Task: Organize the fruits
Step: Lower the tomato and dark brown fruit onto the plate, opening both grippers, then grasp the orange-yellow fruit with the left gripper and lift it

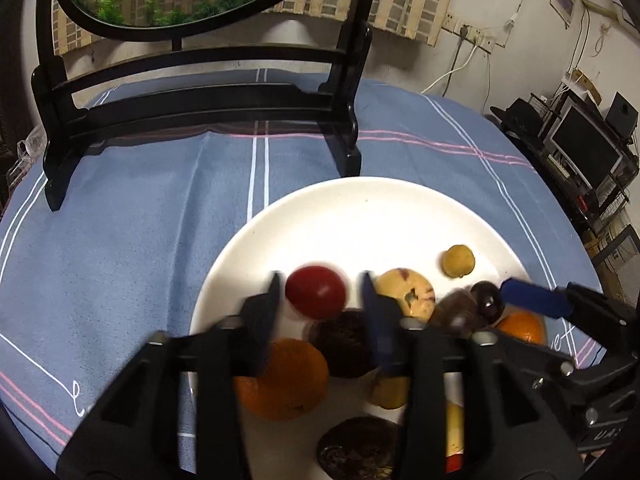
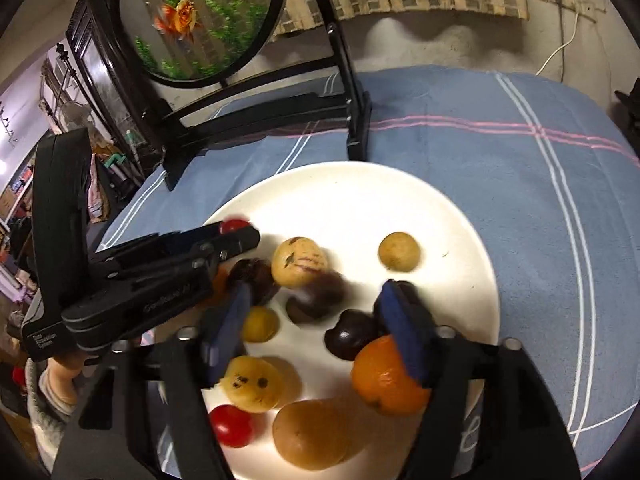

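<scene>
The far half of the white plate lies bare and open. Crowded fruit fills its near half. A black fish-tank stand blocks the blue tablecloth just behind the plate.

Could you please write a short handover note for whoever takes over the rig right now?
Left tongs: open, nothing gripped; a red fruit lies between the fingers on the plate.
Right tongs: open, empty, over the dark fruits.
Fruits: all on the white plate on the blue cloth: oranges, yellow-tan round fruits, red ones, dark ones, mixed together.
Done: fruit gathered on the plate; whether either tongs just dropped one I cannot tell.
Left: fruits look unsorted by kind; group them if that is wanted.
</scene>
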{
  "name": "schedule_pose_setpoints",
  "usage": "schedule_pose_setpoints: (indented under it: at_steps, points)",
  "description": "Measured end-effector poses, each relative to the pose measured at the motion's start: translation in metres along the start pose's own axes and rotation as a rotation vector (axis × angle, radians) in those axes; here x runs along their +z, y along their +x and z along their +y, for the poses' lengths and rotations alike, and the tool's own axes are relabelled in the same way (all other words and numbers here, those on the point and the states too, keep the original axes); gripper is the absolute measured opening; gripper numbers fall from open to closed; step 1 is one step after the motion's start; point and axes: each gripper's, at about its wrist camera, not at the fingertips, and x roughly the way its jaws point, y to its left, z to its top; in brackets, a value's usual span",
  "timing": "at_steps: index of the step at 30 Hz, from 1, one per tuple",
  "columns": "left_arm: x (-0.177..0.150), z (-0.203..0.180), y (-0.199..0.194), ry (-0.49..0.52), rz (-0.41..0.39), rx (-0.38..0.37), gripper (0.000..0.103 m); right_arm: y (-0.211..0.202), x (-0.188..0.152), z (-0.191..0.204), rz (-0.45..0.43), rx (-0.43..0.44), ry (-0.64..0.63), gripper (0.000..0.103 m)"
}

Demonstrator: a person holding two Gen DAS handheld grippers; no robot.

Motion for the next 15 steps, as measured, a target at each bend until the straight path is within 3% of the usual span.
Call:
schedule_pose_setpoints:
  at_steps: [7,9,11,13,15]
  points:
    - [0.003,0.001,-0.022,-0.003,-0.053,0.006,0.063,-0.022,0.002,-0.002,-0.041,0.02,0.027,0.07]
    - [0.004,0.002,-0.039,-0.009,-0.086,0.026,0.072,-0.036,0.001,0.001,-0.059,0.034,0.037,0.07]
    - [0.003,0.002,-0.056,-0.012,-0.112,0.044,0.075,-0.056,-0.003,0.004,-0.082,0.055,0.053,0.07]
    - [-0.004,-0.002,-0.077,0.003,-0.133,0.041,0.075,-0.074,-0.012,0.006,-0.108,0.069,0.066,0.076]
    - [-0.018,-0.004,-0.095,0.016,-0.157,0.05,0.082,-0.088,-0.021,0.006,-0.129,0.065,0.078,0.083]
